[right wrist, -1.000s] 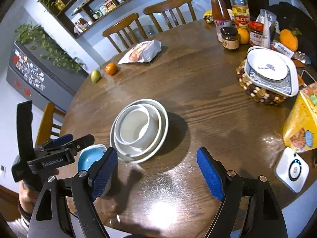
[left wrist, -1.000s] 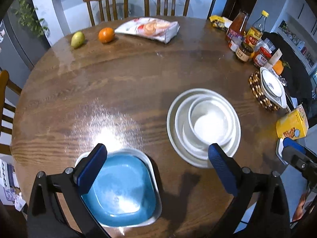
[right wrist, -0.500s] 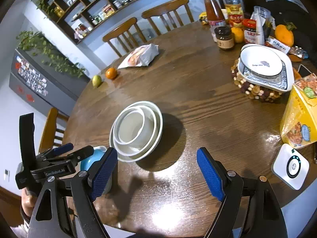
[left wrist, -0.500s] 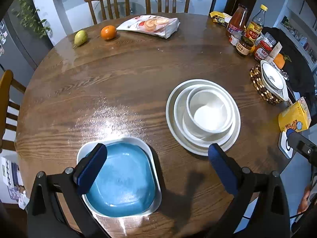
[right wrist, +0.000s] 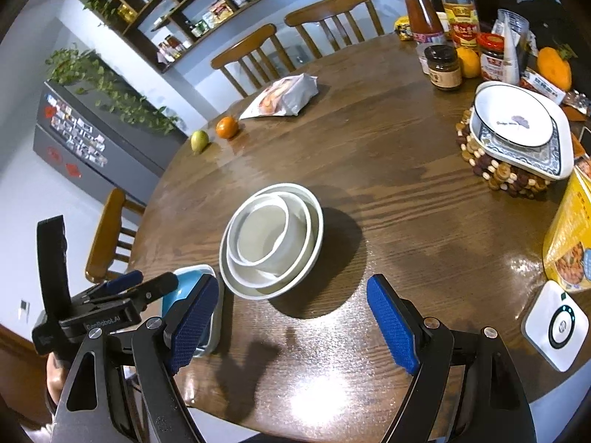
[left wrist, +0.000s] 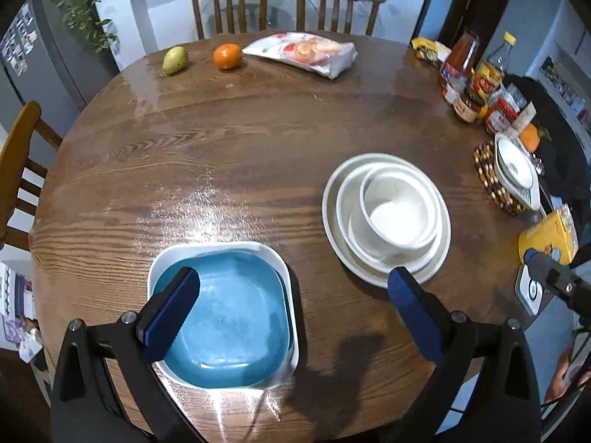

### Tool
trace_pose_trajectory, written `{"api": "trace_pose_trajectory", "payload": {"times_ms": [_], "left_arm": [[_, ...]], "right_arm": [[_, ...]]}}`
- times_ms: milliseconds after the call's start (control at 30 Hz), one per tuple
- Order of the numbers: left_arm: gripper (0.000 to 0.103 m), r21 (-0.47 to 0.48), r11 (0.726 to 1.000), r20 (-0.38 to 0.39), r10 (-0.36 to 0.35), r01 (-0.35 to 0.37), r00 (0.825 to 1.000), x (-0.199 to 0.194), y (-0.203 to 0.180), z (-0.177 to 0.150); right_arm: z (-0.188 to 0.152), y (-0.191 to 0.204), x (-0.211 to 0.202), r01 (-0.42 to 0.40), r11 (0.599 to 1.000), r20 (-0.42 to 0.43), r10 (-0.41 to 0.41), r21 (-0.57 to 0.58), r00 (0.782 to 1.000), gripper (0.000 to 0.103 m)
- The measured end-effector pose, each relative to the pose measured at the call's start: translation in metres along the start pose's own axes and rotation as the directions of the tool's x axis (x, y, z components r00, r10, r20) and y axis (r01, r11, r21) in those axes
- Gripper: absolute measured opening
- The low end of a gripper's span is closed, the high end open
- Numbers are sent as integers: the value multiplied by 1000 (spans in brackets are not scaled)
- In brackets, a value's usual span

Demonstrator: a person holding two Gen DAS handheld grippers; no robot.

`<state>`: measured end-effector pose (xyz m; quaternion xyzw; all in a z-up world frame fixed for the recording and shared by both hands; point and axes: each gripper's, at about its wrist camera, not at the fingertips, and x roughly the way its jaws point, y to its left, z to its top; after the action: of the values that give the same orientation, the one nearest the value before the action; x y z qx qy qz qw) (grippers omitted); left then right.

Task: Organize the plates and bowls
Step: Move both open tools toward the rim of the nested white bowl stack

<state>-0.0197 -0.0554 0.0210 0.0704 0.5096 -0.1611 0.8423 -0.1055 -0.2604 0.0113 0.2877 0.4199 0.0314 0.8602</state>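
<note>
Left gripper (left wrist: 291,295) wide open, empty, above blue square plate (left wrist: 225,317) at near table edge. I'd straddle one rim, pinch firmly. White bowl stack (left wrist: 388,217) right of it. Right gripper (right wrist: 291,321) open, empty.

Glossy wooden table (left wrist: 258,147); glazed bowls (left wrist: 399,214); textured claw pads (right wrist: 391,325).

A blue square plate (left wrist: 229,317) is nested upright in a white square dish (left wrist: 162,258) close to the near edge of the table (left wrist: 221,147). Just beside it, a white bowl (left wrist: 397,214) is set off-centre in a wider white bowl (left wrist: 347,203), and both are carried by a round white plate (left wrist: 328,199). At the table's right edge, a dark-rimmed white bowl (right wrist: 511,116) is stacked in a blue-patterned square dish (right wrist: 554,147) on a beaded mat (right wrist: 498,177).
</note>
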Motion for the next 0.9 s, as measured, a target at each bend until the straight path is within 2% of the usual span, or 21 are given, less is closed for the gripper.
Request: {"api": "trace_pose_trajectory", "payload": {"times_ms": [200,400,500,600,733,900], "left_arm": [[102,-100,995,15,-11,12,1000,0,12,7],[101,-128,992,-10,-7,5,1000,11,11,10],[100,-145,989,-43,-46,40,998,22,12,12],[99,-142,989,-58,-45,36,997,28,12,17],[88,-163,985,-90,-65,49,994,41,17,26],[81,-180,982,-110,-72,52,991,52,21,31]], "right_arm": [[7,-5,7,-5,1000,-10,5,-4,1000,83],[13,-23,16,3,999,-31,-1,34,1000,83],[17,-28,25,1,999,-59,2,48,998,83],[18,-32,34,-23,997,-88,29,68,996,83],[22,-32,46,-9,999,-106,15,53,994,83],[30,-38,54,-14,997,-107,22,74,994,83]]}}
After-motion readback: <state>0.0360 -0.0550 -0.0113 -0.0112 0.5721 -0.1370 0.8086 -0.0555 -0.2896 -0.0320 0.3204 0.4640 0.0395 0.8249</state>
